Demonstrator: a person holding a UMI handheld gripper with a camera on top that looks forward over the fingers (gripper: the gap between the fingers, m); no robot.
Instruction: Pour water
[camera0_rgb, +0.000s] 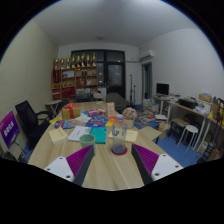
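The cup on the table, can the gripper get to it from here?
Probably yes. The cup stands just ahead of the open gripper, slightly toward its left finger, and the bare table between them holds nothing in the way.

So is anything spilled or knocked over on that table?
Nothing stands out. The table is crowded with small things, too small to tell apart, but no puddle or tipped cup shows. The gripper is open, with nothing between its fingers.

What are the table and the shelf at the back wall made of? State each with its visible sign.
Table: seems light wood or a wood-look laminate, pale tan and smooth with a mild sheen. Shelf: seems reddish-brown wood, though too far off to be sure. The hand-held gripper hangs open above the table, holding nothing.
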